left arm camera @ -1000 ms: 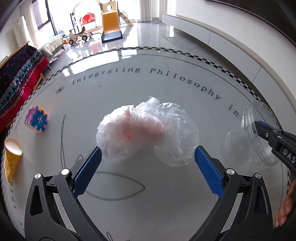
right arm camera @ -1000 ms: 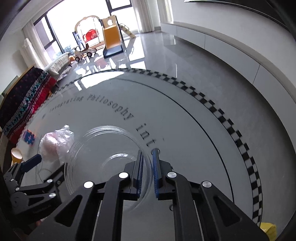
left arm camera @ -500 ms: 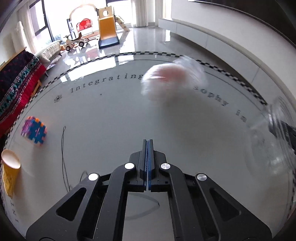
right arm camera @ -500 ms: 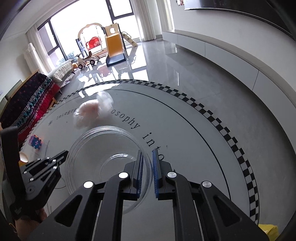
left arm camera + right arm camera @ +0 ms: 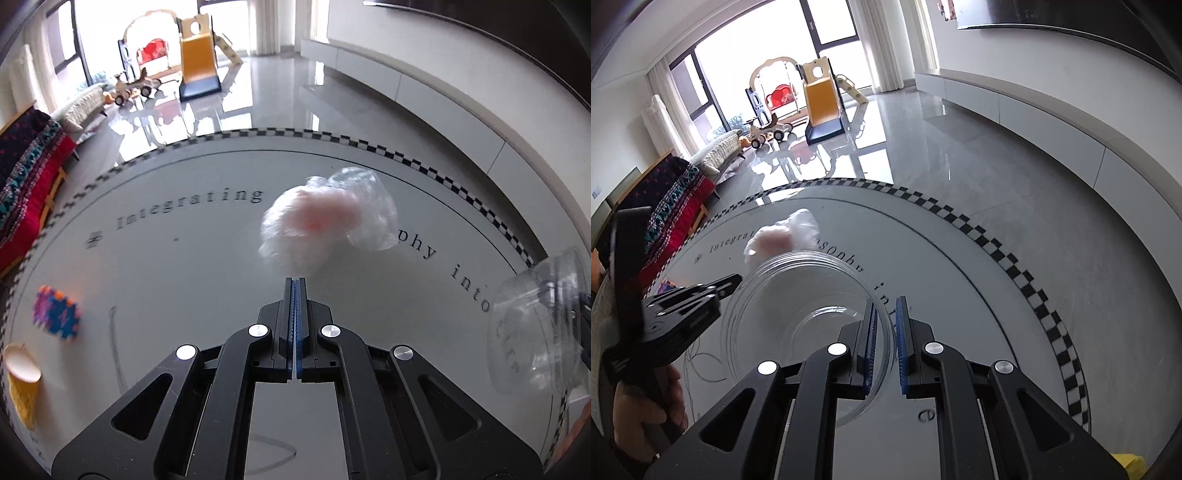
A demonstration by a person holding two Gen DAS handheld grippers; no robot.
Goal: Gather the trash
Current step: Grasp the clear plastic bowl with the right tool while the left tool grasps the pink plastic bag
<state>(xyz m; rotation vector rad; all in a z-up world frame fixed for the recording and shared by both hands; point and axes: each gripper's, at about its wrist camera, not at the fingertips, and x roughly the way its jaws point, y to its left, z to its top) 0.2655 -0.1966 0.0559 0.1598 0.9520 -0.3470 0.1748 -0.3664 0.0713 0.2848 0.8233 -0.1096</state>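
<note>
Left claw: I see my left gripper (image 5: 294, 286) with its blue pads pressed flat together and no solid bulk between them.
Plastic bag: the crumpled clear plastic bag (image 5: 328, 221), pinkish inside, sits right at the tips of that claw; it is blurred, so I cannot tell whether a thin edge is pinched or it simply lies beyond the tips.
Right claw: my right gripper (image 5: 885, 314) pinches the near rim of the clear plastic bowl (image 5: 809, 306), one pad inside the wall, one outside.
Bowl from the left view: it shows far to the right of the left claw, tilted.
Table: the round glossy table (image 5: 177, 280) with printed lettering lies under both claws.
Left of the left claw: a colourful puzzle block (image 5: 56, 317) and a yellow paper cup (image 5: 22, 384) lie well apart from it.
</note>
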